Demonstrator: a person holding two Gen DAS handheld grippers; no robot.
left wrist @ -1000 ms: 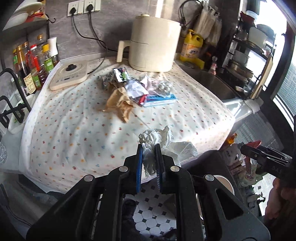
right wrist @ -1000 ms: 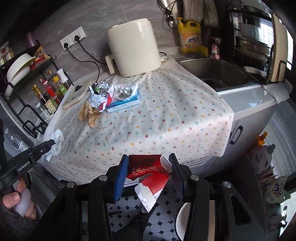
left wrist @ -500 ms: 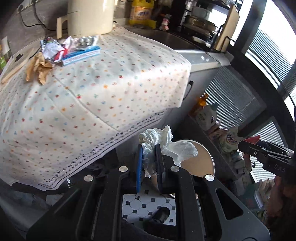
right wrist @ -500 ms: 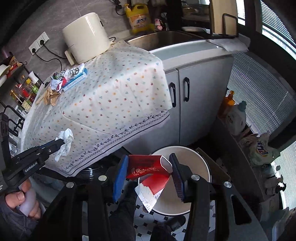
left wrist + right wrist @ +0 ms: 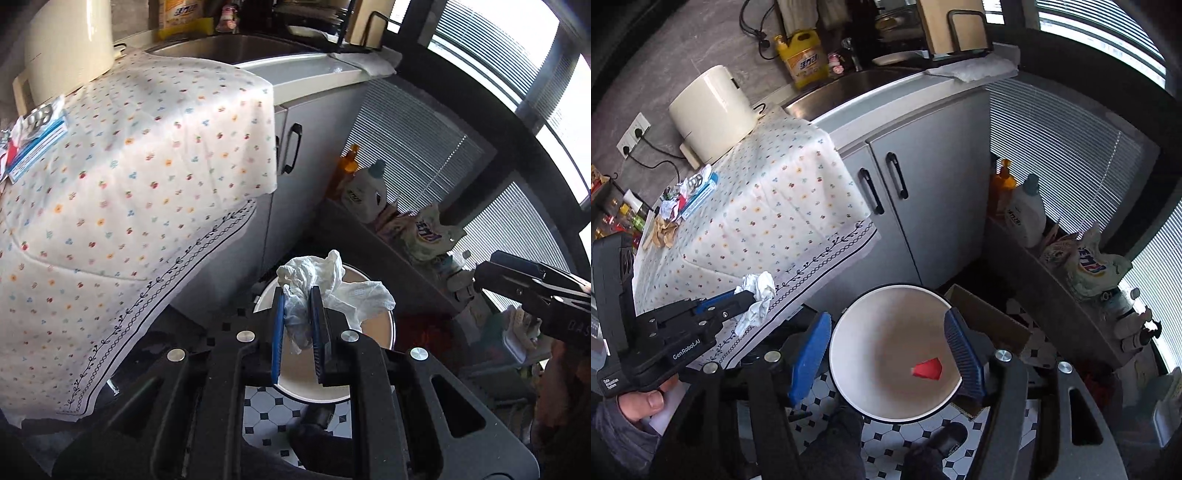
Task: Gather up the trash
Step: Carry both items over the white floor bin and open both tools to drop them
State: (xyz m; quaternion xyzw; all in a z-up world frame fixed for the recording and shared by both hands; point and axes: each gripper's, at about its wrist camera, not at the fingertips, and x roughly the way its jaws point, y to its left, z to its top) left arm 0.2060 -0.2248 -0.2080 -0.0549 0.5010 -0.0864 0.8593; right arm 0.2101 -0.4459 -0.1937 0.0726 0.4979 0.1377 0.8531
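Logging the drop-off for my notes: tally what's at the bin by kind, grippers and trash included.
bin: 1
white tissue: 1
red carton: 1, inside the bin
grippers: 2 (left gripper shut on the white tissue; right gripper, jaws have just been opening, nothing between them)
Total: 5

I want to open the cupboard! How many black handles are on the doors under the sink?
2. Both show in the right wrist view, side by side on the grey doors: the left handle and the right handle. Any more under the dotted cloth would be hidden.
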